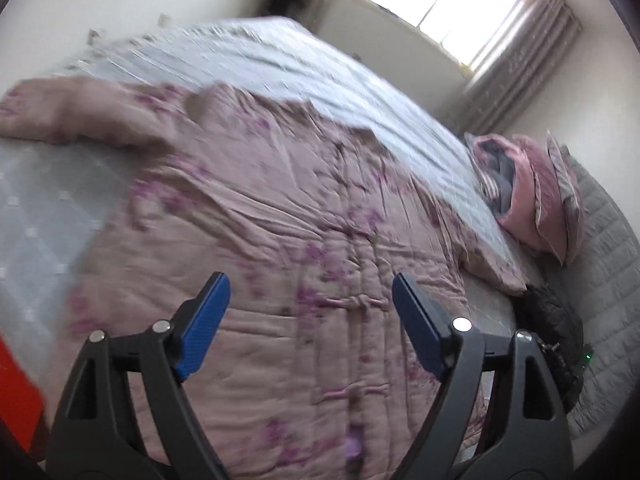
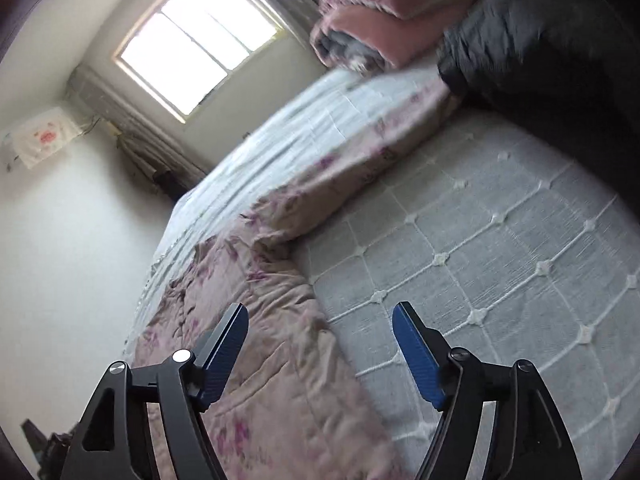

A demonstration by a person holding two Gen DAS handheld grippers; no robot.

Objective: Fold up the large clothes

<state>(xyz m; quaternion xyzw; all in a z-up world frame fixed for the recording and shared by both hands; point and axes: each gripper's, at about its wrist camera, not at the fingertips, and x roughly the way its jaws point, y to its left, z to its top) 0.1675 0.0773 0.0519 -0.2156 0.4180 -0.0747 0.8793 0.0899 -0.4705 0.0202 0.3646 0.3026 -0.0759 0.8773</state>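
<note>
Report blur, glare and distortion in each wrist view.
Left wrist view: the bright window is blown out, the pink floral quilted garment smears with motion blur, and the open left claw stays sharp. Right wrist view: fisheye bends the grey diamond-stitched mattress; its far edge blurs.

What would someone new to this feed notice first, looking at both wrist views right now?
The pink floral quilted garment fills the left wrist view, spread flat and wrinkled across the bed. Both blue-padded tongs, left and right, stand open over it, gripping nothing. Beyond that, the bright window glares at the far wall, and a pink bundle of bedding sits at the bed's edge.
</note>
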